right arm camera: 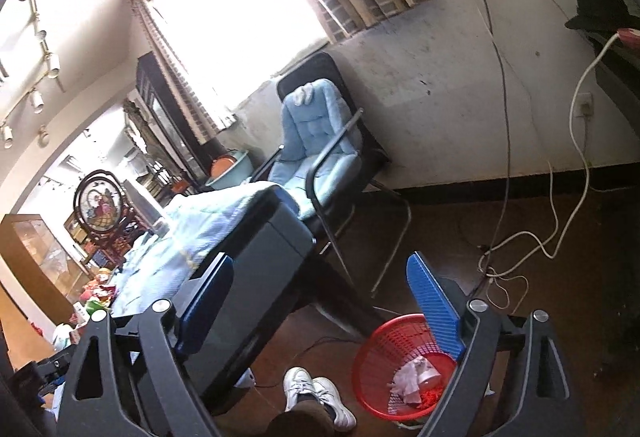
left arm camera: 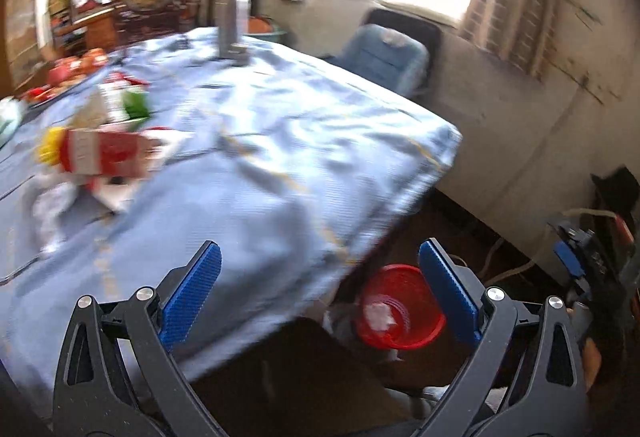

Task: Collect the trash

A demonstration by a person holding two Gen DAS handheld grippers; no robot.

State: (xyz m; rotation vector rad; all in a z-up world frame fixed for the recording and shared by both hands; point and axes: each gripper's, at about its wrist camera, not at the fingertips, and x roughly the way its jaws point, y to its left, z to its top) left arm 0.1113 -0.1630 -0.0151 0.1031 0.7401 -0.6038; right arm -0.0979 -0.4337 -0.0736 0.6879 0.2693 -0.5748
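Both hand-held grippers spread wide, trash split between surface and basket

Seen from the left wrist, the left hand-held gripper (left arm camera: pixel 320 287) has its blue ribbed pads spread far apart with nothing between them. Below it lies the surface (left arm camera: pixel 256 157), draped in a wrinkled pale blue cloth. A blurred heap of trash sits toward the left part of that cloth: a red and white carton with a yellow end (left arm camera: pixel 98 153), a green and white wrapper (left arm camera: pixel 122 105) just behind it, and crumpled white paper (left arm camera: pixel 56 209) in front. A grey upright stand (left arm camera: pixel 231 17) rises at the far end of the surface. Off the near right corner, down on the dark floor, stands a round red plastic mesh basket (left arm camera: pixel 400 317) with a white scrap inside. A chair with a light blue cushion (left arm camera: pixel 384 57) stands beyond the surface, under the bright window.

Seen from the right wrist, the right hand-held gripper (right arm camera: pixel 320 285) is likewise released, jaws wide and holding nothing. Its right pad overlaps the rim of the red mesh basket (right arm camera: pixel 384 357), which sits on the brown floor and contains crumpled pinkish-white paper (right arm camera: pixel 414 377). White sneakers (right arm camera: pixel 316 393) show just left of the basket. The cloth-covered surface (right arm camera: pixel 208 221) stretches away to the left, with the cushioned chair (right arm camera: pixel 316 141) behind it and white cables (right arm camera: pixel 560 237) trailing across the floor by the wall.
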